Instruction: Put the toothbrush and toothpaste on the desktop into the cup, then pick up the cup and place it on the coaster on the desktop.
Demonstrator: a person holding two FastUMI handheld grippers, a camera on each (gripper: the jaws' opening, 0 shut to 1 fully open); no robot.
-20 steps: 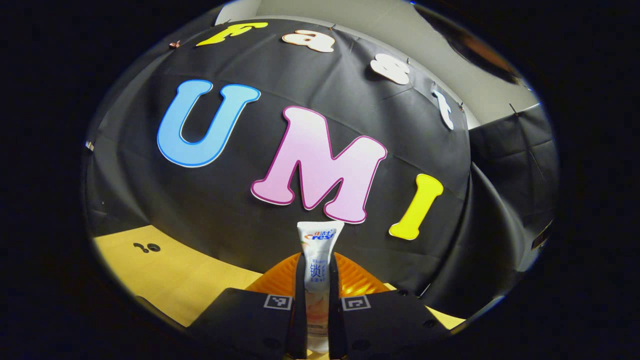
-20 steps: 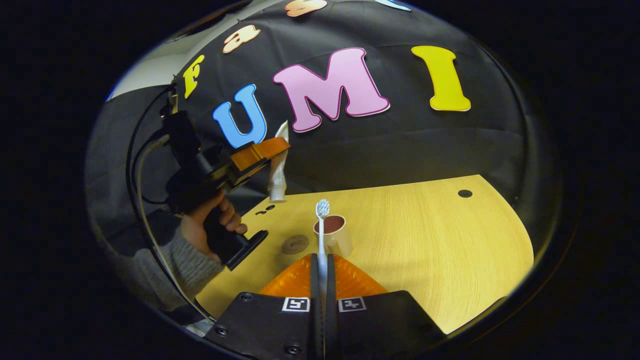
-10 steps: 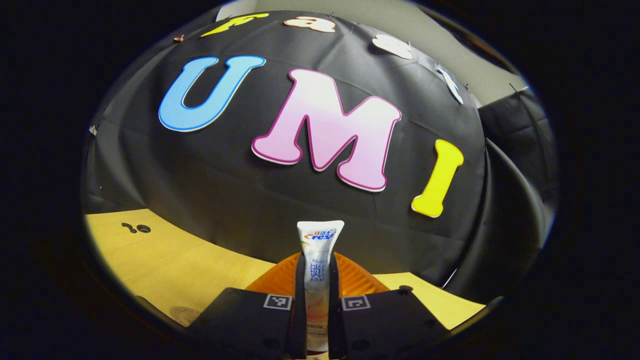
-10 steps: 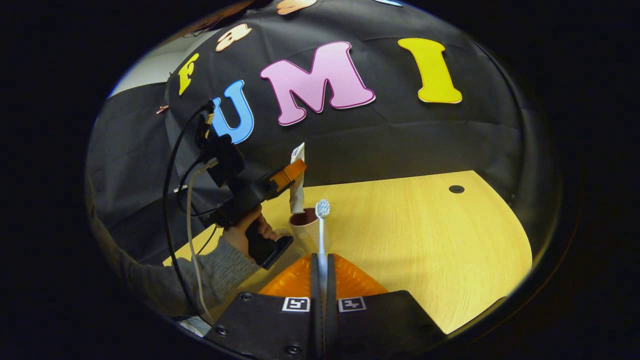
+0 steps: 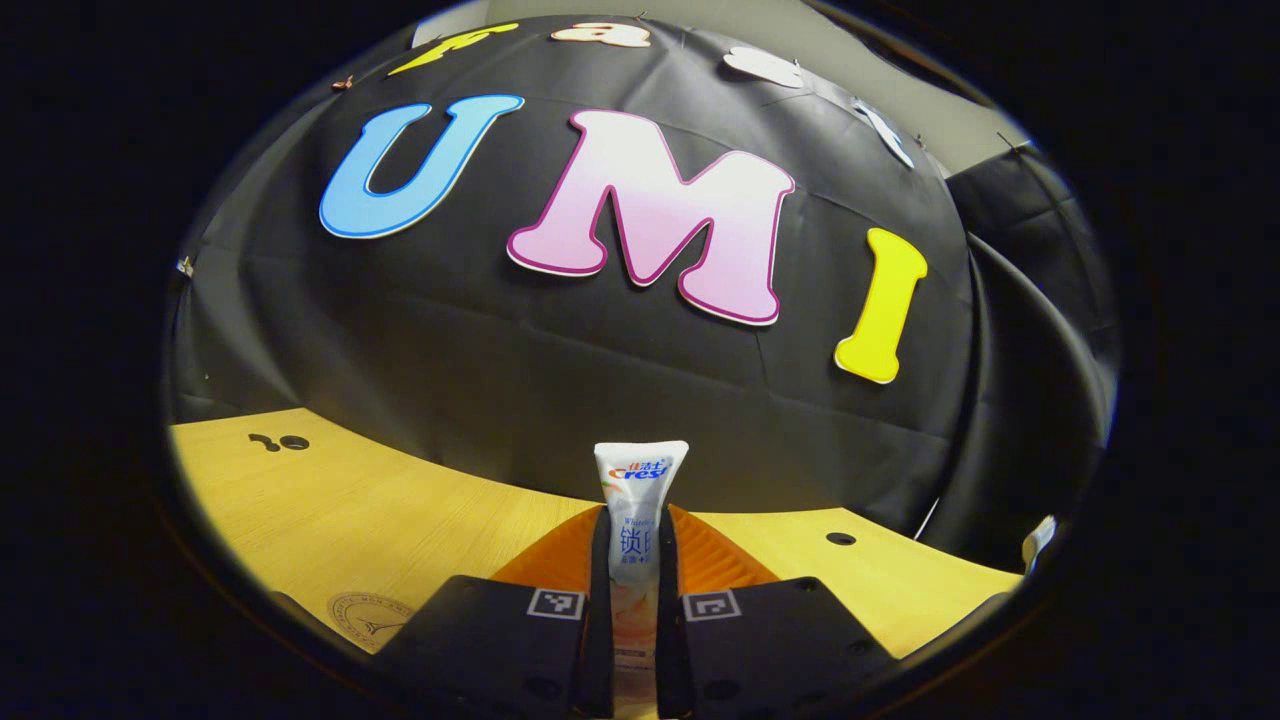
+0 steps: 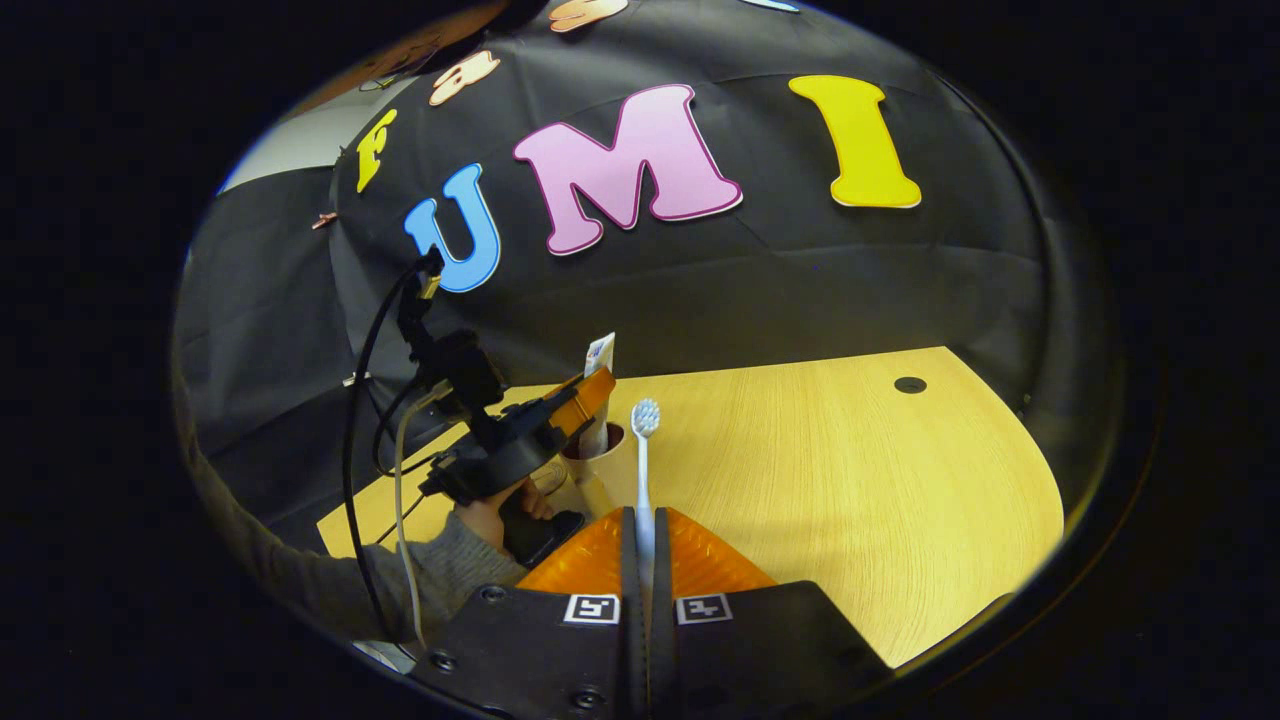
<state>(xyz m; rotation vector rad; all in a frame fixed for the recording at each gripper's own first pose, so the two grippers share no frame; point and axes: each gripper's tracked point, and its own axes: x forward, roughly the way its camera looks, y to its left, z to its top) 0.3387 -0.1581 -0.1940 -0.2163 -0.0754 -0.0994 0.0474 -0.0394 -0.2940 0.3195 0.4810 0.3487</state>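
One toothpaste tube [image 5: 640, 520] is clamped upright in the left gripper [image 5: 634, 640], above one cup [image 6: 598, 462]. One toothbrush [image 6: 644, 470] is clamped in the right gripper [image 6: 640, 620]. One coaster [image 5: 368, 612] lies at seven o'clock on the table [image 5: 380, 510].

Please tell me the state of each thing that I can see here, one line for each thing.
Toothpaste: upright, clamped in the left hand-held gripper, lower end going into the cup.
Toothbrush: bristles up, clamped in the right hand-held gripper, not in the cup.
Cup: upright on the desktop.
Coaster: flat on the desktop, nothing on it.
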